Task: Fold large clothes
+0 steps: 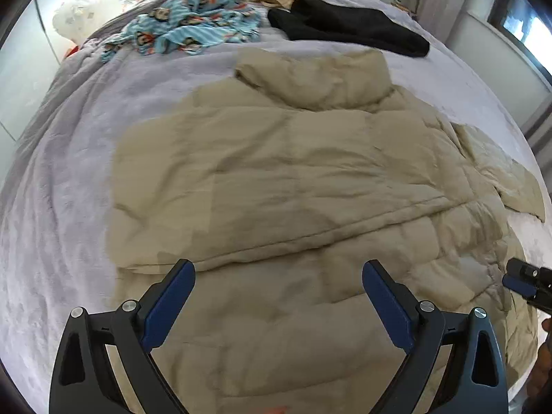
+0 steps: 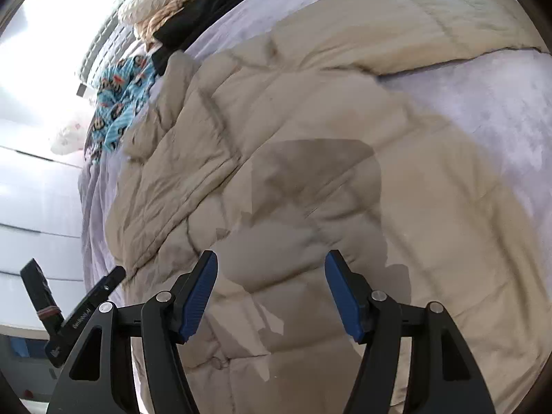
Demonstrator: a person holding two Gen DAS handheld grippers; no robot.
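Here the left tool (image 1: 278,270) and right tool (image 2: 271,262) both gape wide and empty above the beige puffer jacket (image 1: 293,172) spread on the bed (image 1: 69,158)

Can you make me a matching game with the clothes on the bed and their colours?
Things:
1. puffer jacket
2. monkey-print pajamas
3. sweater beside the pajamas
4. bed cover

Colours:
A. black
B. pale lilac
C. beige
D. light blue

Pairs: 1-C, 2-D, 3-A, 4-B
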